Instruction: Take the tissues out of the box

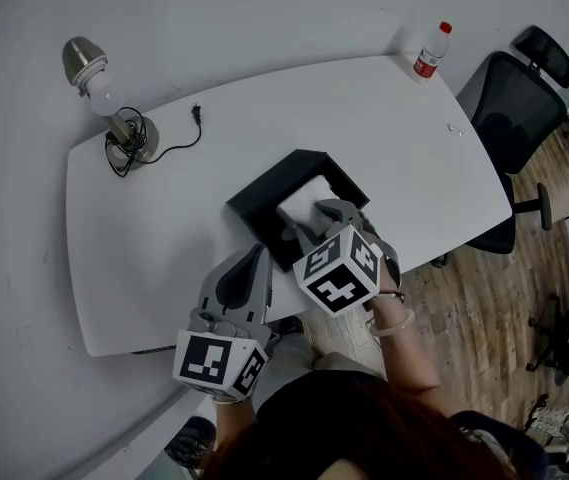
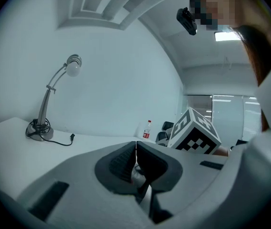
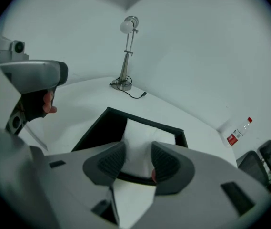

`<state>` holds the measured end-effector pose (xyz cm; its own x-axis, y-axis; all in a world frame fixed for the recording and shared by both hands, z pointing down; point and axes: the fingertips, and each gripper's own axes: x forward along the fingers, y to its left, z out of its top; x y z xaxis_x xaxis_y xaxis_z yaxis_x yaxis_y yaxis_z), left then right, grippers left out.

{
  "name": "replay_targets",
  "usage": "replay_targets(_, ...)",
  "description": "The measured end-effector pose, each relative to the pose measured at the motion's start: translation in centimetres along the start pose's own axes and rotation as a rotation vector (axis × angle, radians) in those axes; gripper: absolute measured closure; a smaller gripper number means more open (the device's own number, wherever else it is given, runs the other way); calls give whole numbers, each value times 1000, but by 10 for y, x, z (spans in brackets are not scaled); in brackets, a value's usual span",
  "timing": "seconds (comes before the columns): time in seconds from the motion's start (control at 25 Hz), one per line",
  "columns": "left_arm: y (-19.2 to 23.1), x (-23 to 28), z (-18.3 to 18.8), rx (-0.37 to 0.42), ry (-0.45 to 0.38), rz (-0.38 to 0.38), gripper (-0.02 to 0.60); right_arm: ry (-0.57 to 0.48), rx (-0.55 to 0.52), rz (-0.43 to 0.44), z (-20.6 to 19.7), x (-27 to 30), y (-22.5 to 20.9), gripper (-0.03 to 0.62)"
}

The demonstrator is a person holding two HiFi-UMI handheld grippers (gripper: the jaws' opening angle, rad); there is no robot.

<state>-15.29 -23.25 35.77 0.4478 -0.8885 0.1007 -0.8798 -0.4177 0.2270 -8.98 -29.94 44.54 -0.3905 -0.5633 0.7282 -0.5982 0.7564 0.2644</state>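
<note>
While the person leans over the near edge of the white tabletop [image 1: 164, 228], the black box [image 1: 264, 193] sits open-topped in the middle of it, turned at an angle, with white tissues [image 1: 302, 203] lying inside. From where I stand, the right gripper [image 1: 324, 213] tips steeply down over the near right part of the box. Its jaws are clamped on a bunch of tissue [image 3: 140, 137]. The tissue fills the gap between the pads and runs from the box up through the jaws toward the hand. Behind it the box's dark wall [image 3: 97, 132] frames the rest of the white stack.

The left gripper [image 1: 259, 255] lies nearly level, just left of the right one, at the near left side of the box. I cannot tell whether its tip touches the box. Its jaws are closed together with nothing between them, meeting in a thin seam [image 2: 135, 149].

At the far left of the tabletop stands a desk lamp [image 1: 114, 108], its black cord coiled round the base and the plug [image 1: 196, 113] lying loose to its right. A clear bottle [image 1: 430, 51] with a red cap and label stands upright at the far right corner. Beyond that corner, a black office chair [image 1: 509, 118] stands on the wooden floor [image 1: 484, 318].
</note>
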Motion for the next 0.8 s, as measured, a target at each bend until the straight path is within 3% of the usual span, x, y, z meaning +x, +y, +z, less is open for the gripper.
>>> replay_targets(0.8, -45, -35, 13, 76, -37, 16, 560, -290, 51, -103, 24, -66, -9, 413)
